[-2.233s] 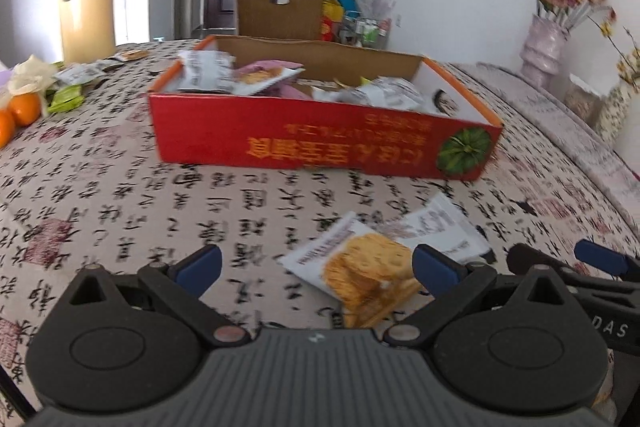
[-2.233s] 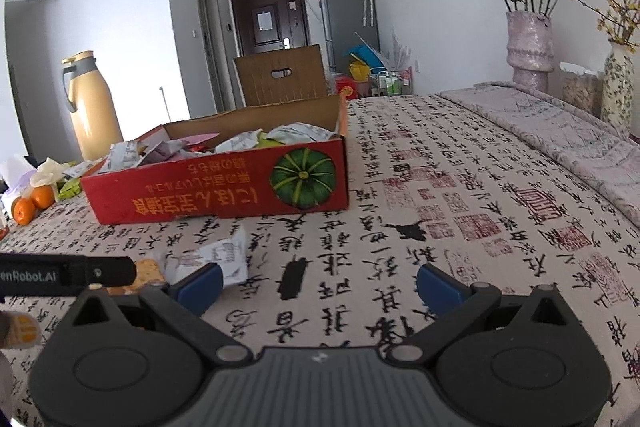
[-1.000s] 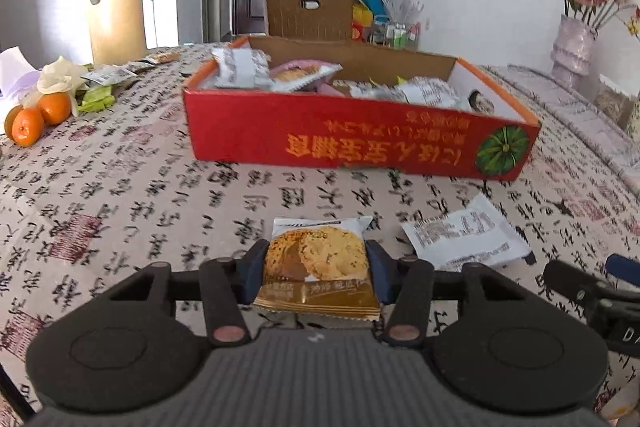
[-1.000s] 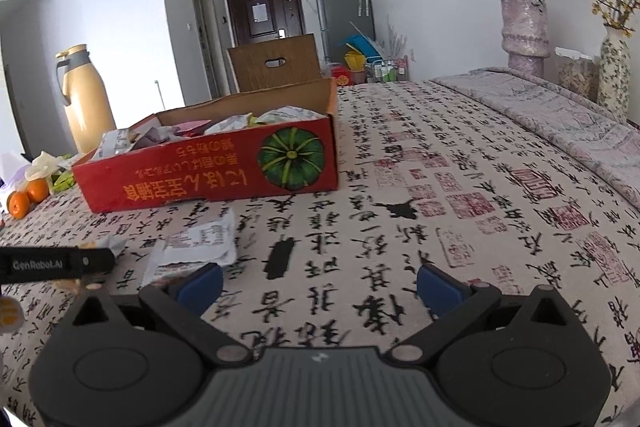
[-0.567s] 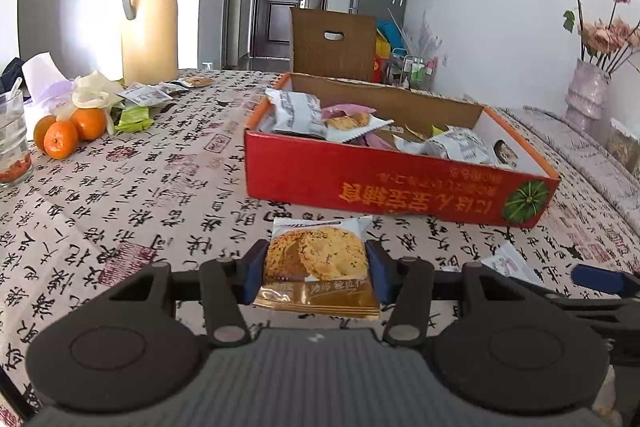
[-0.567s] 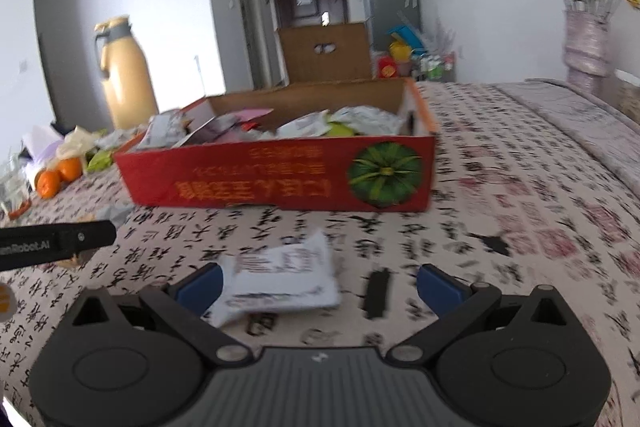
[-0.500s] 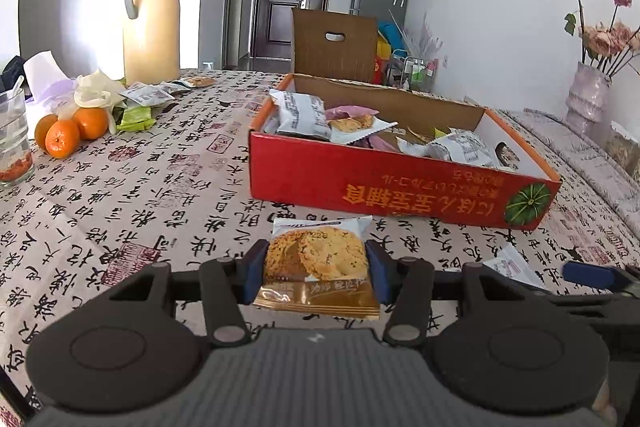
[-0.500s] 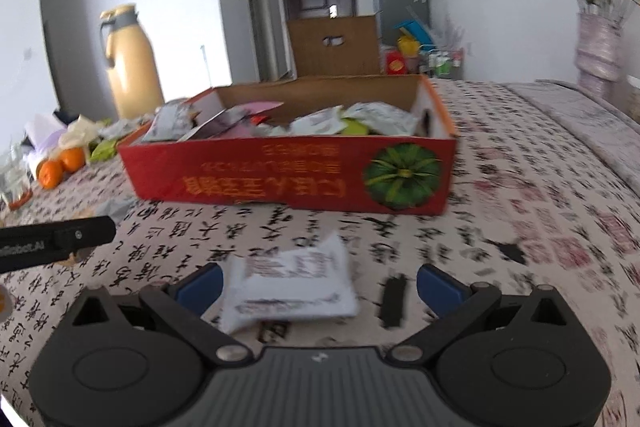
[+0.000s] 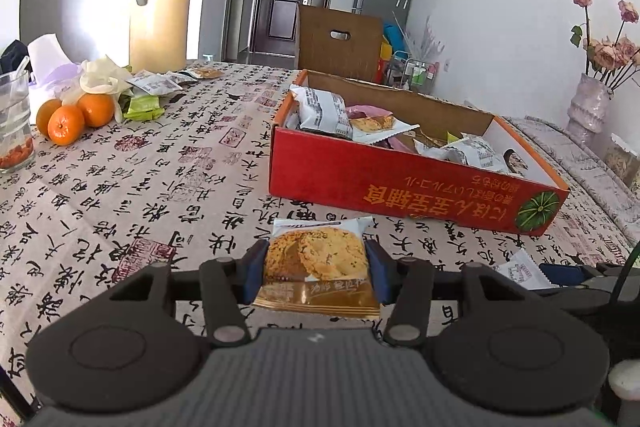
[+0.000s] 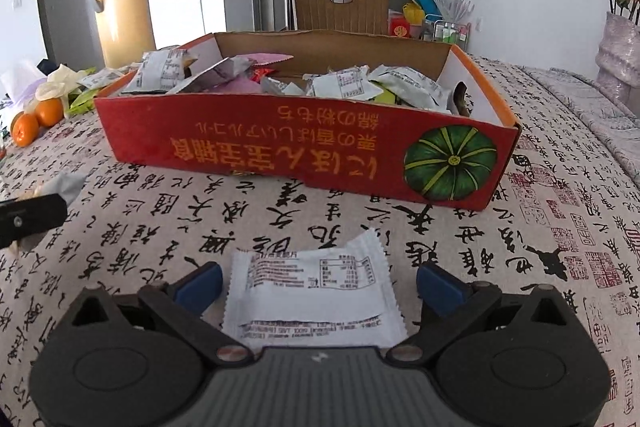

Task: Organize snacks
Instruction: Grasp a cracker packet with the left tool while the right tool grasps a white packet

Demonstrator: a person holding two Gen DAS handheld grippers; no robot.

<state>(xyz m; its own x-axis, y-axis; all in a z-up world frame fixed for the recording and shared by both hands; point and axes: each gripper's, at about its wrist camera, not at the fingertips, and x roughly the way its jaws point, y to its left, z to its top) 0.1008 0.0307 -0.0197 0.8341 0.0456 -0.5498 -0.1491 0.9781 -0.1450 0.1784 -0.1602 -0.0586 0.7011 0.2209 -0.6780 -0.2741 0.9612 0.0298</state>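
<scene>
My left gripper (image 9: 316, 269) is shut on a cookie packet (image 9: 316, 263), held just above the tablecloth. Beyond it stands the red cardboard box (image 9: 400, 187) with several snack packets inside. In the right wrist view my right gripper (image 10: 318, 283) is open, its blue pads on either side of a white snack packet (image 10: 312, 291) that lies flat on the cloth, not touching it. The same white packet (image 9: 520, 269) shows at the right of the left wrist view. The red box (image 10: 280, 151) stands just behind the white packet.
Oranges (image 9: 66, 121), a glass (image 9: 14, 123), loose packets (image 9: 154, 83) and a tan thermos jug (image 9: 162, 3) sit on the table's left side. A vase of flowers (image 9: 592, 103) stands far right. The left gripper's tip (image 10: 28, 215) shows at the left edge.
My left gripper closed on the cookie packet, lifted it and drifted left. My right gripper swung left until the white packet lay between its open fingers.
</scene>
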